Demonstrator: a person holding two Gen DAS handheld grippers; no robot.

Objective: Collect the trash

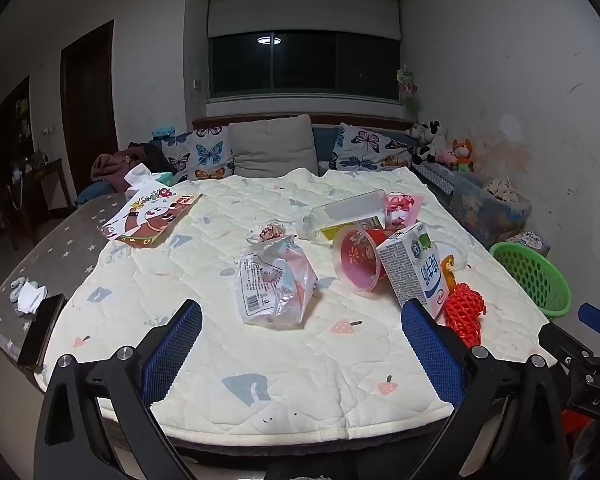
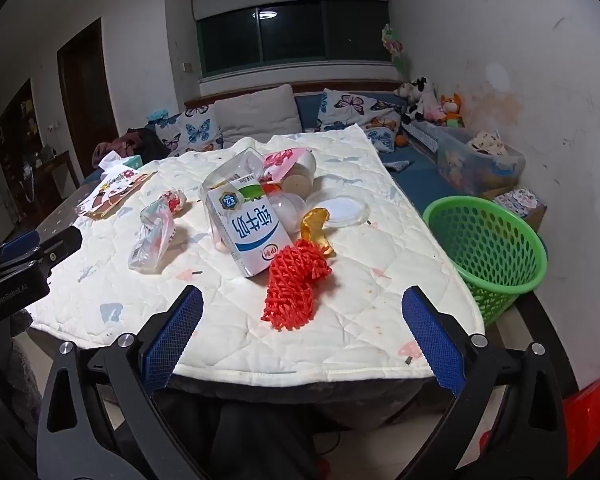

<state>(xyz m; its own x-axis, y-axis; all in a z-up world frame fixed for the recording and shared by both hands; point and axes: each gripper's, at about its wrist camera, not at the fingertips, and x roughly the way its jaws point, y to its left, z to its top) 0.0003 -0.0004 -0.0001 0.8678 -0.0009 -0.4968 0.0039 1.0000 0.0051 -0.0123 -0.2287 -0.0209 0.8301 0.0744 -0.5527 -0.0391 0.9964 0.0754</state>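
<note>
A home bedroom or living room: butterfly-print cushions [image 1: 210,154] against the wall under a window with roller blind [image 1: 304,10], stuffed toys [image 1: 444,146] in the corner, and a quilted pad [image 1: 260,360] covering the bed.

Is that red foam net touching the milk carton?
Touching. In the right wrist view the red foam net overlaps the milk carton's lower corner with no quilt visible between.
</note>
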